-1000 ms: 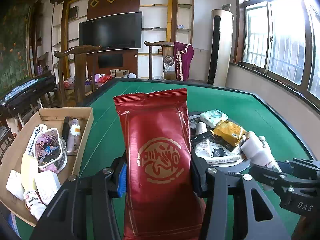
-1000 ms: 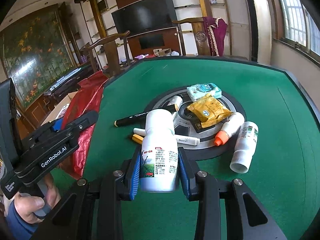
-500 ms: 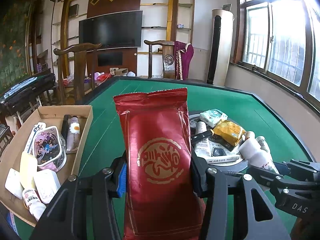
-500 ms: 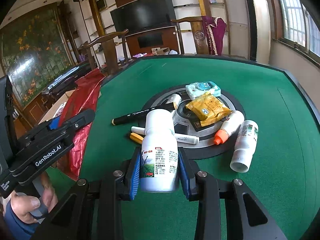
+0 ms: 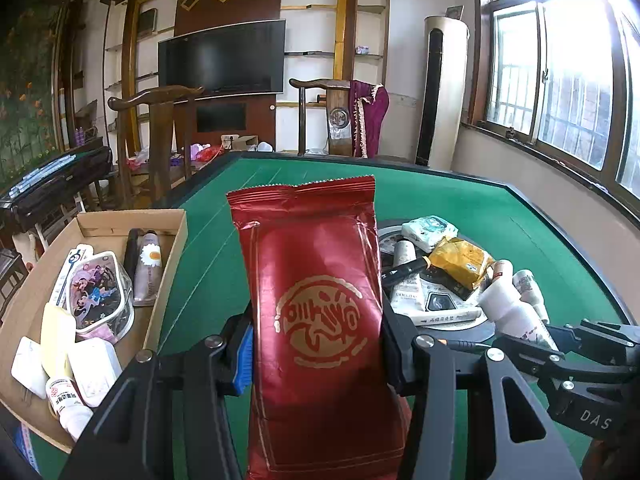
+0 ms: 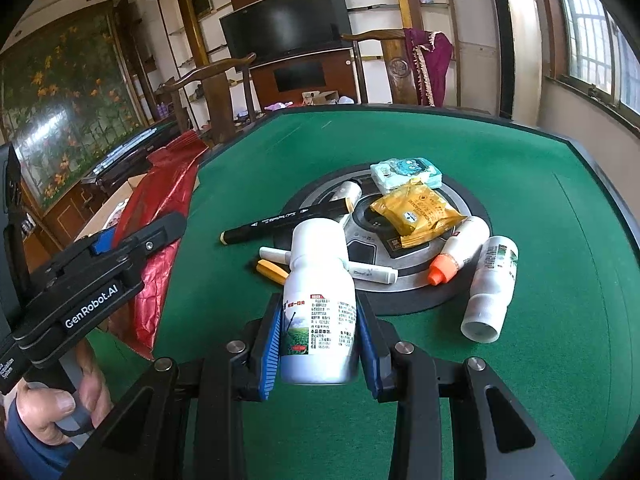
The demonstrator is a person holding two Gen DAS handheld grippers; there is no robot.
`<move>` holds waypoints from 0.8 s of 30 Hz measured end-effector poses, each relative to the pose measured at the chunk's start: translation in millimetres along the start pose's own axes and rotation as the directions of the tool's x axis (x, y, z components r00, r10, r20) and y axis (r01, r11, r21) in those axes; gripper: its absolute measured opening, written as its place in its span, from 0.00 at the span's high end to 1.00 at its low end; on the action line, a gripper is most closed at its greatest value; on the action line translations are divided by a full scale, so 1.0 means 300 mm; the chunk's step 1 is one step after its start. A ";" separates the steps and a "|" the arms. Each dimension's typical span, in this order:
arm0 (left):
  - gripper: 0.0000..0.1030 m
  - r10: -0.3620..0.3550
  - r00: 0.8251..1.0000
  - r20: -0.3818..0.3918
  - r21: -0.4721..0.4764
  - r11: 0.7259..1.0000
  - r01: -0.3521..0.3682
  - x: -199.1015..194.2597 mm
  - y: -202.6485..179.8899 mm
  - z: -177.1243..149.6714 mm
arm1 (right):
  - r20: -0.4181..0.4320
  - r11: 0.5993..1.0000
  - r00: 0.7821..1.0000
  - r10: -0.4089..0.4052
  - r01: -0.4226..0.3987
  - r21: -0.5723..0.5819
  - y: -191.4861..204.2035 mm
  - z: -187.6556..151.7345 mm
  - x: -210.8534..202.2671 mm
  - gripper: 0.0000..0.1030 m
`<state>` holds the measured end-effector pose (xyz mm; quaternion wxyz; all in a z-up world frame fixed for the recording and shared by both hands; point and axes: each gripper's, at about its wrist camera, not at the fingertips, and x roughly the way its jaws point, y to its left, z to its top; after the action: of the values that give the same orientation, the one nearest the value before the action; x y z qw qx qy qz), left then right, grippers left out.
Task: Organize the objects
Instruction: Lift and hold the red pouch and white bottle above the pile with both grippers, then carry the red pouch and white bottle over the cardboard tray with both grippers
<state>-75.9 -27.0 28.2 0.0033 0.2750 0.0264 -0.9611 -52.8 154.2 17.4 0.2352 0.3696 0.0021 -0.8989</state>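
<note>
Two things are held clear of the green felt table (image 6: 500,168): a glossy red foil pouch (image 5: 316,308) pinched upright across its lower middle in the left gripper (image 5: 316,354), and a white plastic bottle (image 6: 318,300) clamped at its labelled body in the right gripper (image 6: 318,350). I judge the pouch light, soft and slippery, so a mid-body grip suits it; the bottle looks stiff and smooth. Left of the left gripper sits a brown cardboard box (image 5: 168,264), part filled.

the left tool (image 6: 132,236) with its red packet (image 6: 160,216) now sits a little higher and nearer in the right wrist view.
</note>
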 end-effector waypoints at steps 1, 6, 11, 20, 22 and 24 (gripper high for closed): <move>0.52 -0.002 1.000 -0.001 0.000 1.000 0.002 -0.002 0.001 0.000 | 0.000 1.000 1.000 0.001 -0.001 0.000 0.000 0.000 -0.001 0.64; 0.52 -0.003 1.000 0.003 0.004 1.000 0.003 -0.004 0.003 0.000 | -0.001 1.000 1.000 0.001 -0.001 0.003 -0.003 0.005 0.001 0.64; 0.52 -0.004 1.000 0.012 -0.004 1.000 0.004 -0.012 0.011 0.003 | -0.002 1.000 1.000 0.000 0.000 0.001 0.001 0.001 0.002 0.64; 0.52 -0.011 0.998 0.056 -0.022 1.000 0.013 -0.053 0.017 0.017 | 0.020 1.000 1.000 -0.013 0.013 0.005 0.021 0.009 -0.005 0.64; 0.52 -0.013 0.998 0.065 -0.024 1.000 0.015 -0.062 0.019 0.021 | 0.031 1.000 0.999 -0.024 0.024 0.003 0.038 0.016 -0.011 0.64; 0.52 -0.014 0.997 0.075 -0.031 0.999 0.016 -0.071 0.025 0.024 | 0.040 1.000 0.999 -0.021 0.020 0.010 0.056 0.020 -0.018 0.64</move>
<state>-61.5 -34.9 45.3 0.0015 0.2387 0.0437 -0.9701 -46.4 140.4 28.3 0.2242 0.3525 -0.0034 -0.9085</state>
